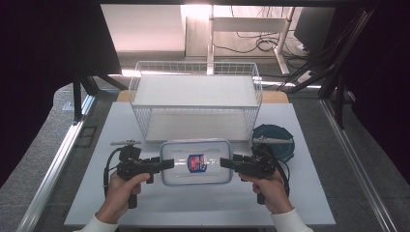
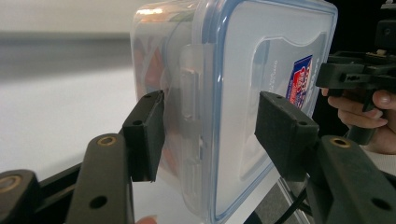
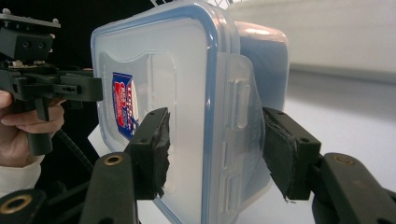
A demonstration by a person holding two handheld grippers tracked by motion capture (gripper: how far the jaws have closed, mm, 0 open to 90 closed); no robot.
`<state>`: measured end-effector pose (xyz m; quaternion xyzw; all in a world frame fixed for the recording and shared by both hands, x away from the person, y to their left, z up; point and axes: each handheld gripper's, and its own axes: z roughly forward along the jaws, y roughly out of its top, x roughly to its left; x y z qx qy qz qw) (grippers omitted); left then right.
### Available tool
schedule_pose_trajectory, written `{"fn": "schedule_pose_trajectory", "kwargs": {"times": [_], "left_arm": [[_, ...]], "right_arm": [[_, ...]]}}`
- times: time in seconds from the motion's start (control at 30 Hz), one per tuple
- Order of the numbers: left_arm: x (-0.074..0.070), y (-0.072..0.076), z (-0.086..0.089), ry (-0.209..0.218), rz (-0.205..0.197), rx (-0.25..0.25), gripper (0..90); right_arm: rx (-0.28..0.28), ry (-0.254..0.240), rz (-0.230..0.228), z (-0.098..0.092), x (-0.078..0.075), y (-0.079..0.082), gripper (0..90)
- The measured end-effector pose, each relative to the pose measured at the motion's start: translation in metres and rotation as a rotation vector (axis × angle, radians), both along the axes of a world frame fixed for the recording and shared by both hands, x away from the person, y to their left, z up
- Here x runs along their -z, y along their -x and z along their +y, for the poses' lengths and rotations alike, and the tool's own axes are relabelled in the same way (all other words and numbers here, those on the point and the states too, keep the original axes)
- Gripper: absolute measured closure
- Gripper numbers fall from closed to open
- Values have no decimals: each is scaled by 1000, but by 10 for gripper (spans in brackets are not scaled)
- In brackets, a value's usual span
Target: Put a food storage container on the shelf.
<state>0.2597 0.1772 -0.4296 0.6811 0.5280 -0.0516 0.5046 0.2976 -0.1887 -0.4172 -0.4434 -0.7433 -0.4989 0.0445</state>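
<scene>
A clear plastic container (image 1: 196, 164) with a blue-rimmed snap lid and a red-and-blue label is held level between my two grippers, just in front of the wire basket. My left gripper (image 1: 167, 164) is shut on its left end. In the left gripper view the pads (image 2: 148, 133) sit on either side of the container (image 2: 243, 70) at its side latch. My right gripper (image 1: 226, 163) is shut on the opposite end. In the right gripper view one pad (image 3: 154, 149) lies on the lid of the container (image 3: 159, 60) and the other under its base. A hand holds each gripper.
A white wire basket (image 1: 193, 64) with two shelves stands at the back of the white table (image 1: 203, 205). A round dark blue lid or dish (image 1: 283, 140) lies to the right, just behind my right gripper. Metal rails run along both sides of the table.
</scene>
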Motion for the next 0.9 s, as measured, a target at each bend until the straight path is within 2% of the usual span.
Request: {"fn": "schedule_pose_trajectory", "kwargs": {"times": [0.33,0.9], "left_arm": [[-13,-9,3,16,-15,3,445],[-51,-30,1,2,-82,6,445]], "right_arm": [[1,-5,-29,1,-16,-8,440],[12,-18,-81,-1,-51,-24,439]]}}
